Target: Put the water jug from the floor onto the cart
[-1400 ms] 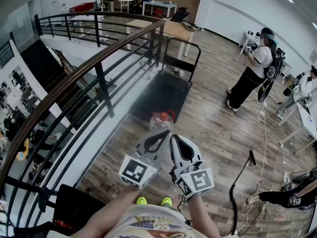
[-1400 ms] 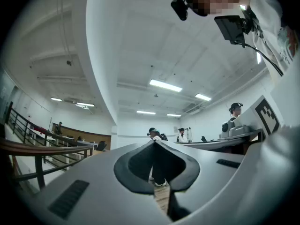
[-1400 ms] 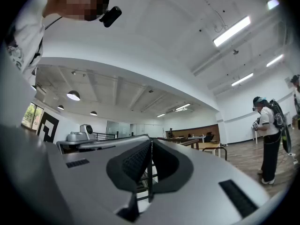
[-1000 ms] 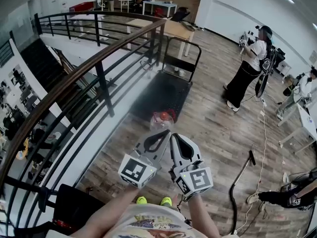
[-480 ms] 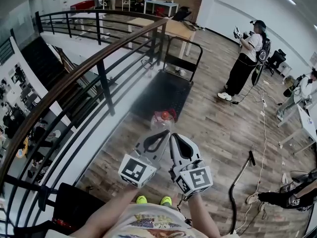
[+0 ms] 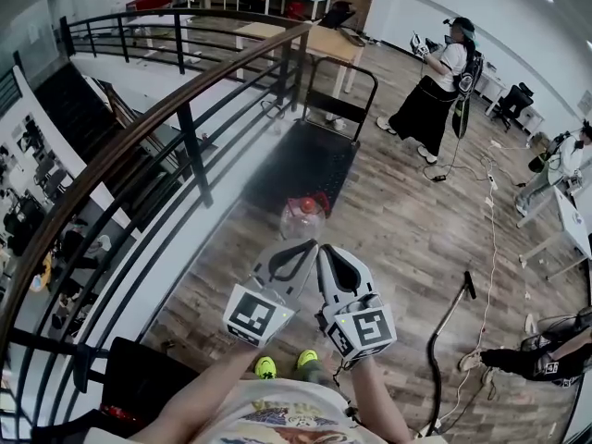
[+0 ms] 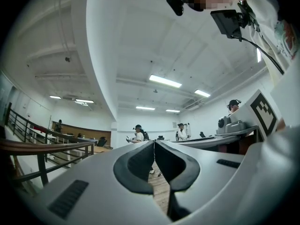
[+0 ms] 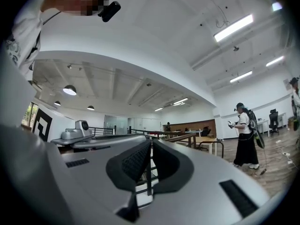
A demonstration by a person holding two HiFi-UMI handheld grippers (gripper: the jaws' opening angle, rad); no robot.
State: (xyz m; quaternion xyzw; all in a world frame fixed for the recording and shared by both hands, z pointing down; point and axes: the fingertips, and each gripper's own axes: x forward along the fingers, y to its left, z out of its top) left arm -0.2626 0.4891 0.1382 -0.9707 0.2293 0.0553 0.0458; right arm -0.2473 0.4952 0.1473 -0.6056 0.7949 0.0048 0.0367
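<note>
Clear plastic water jug with a red cap, upright on the brown wood-plank floor, just beside the near short edge of the flat black platform cart with a tubular black push handle; contact between jug and deck edge not discernible. Push handle upright at the far edge of the deck. Grey hand-held left gripper with a square-marker cube, held level above the floor, tips aimed toward the jug and well short of it; dark pads pressed together at the tips, nothing pinched between them. Grey hand-held right gripper with its own marker cube, just beside the left one and nearly parallel to it; jaws likewise closed to a thin slit, nothing gripped. Black metal railing with a brown wooden handrail along the left edge of the floor, close beside the left long edge of the cart. Yellow-green shoes on the floor below the grippers. Person in a white top and black trousers standing on the floor beyond the far right corner of the cart, well apart from it. Black cable lying on the floor at the right.
</note>
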